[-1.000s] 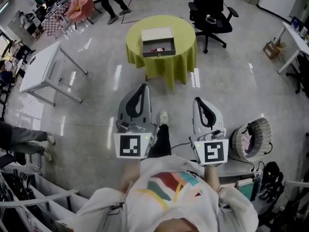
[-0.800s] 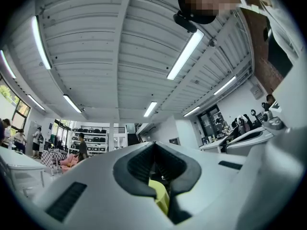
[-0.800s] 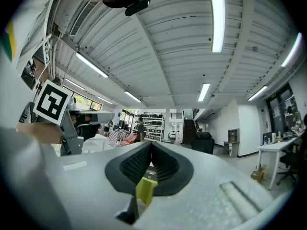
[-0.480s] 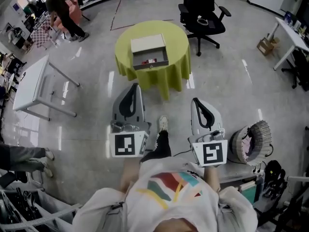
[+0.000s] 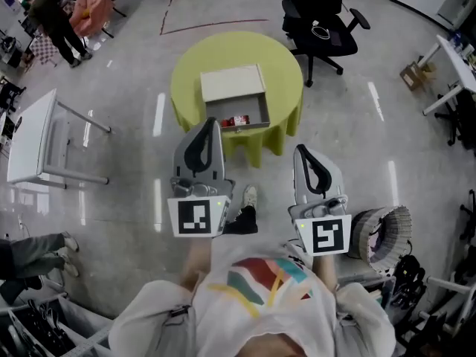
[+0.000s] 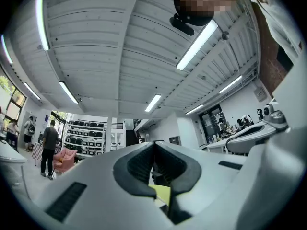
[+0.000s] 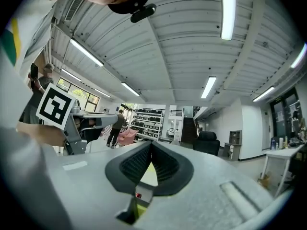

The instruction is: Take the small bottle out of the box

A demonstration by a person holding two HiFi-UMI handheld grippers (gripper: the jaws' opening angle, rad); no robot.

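Glossy grey floor, open workshop. Round table [image 5: 186, 88] with a yellow-green cloth sits at top centre of the head view. Black office chair [image 5: 321, 22] beyond its right edge, white table [image 5: 30, 136] well off to the left, woven basket [image 5: 381, 233] on the floor at the person's right. A person [image 5: 50, 13] stands at far top left beside a pink chair [image 5: 93, 4].

Box [image 5: 232, 88] is on the table, middle to near edge, open. Its pale lid part is toward the far side and the tray toward the near edge. Small bottle [image 5: 239, 120] looks like the red-and-white bit in the tray, by the front wall, right of centre. Too small to confirm detail.

Left gripper [image 5: 211, 123]: jaws closed tip to tip in the left gripper view [image 6: 153, 145], nothing between the pads. In the head view its tip overlaps the table's near edge, just by the box's front-left corner. Height above the table can't be read.

Right gripper [image 5: 300, 152]: jaws fully closed in the right gripper view [image 7: 151, 145], empty. Only table cloth and a red speck show through the gap below the pads. In the head view it sits off the table's near-right edge, over the floor, apart from the box.
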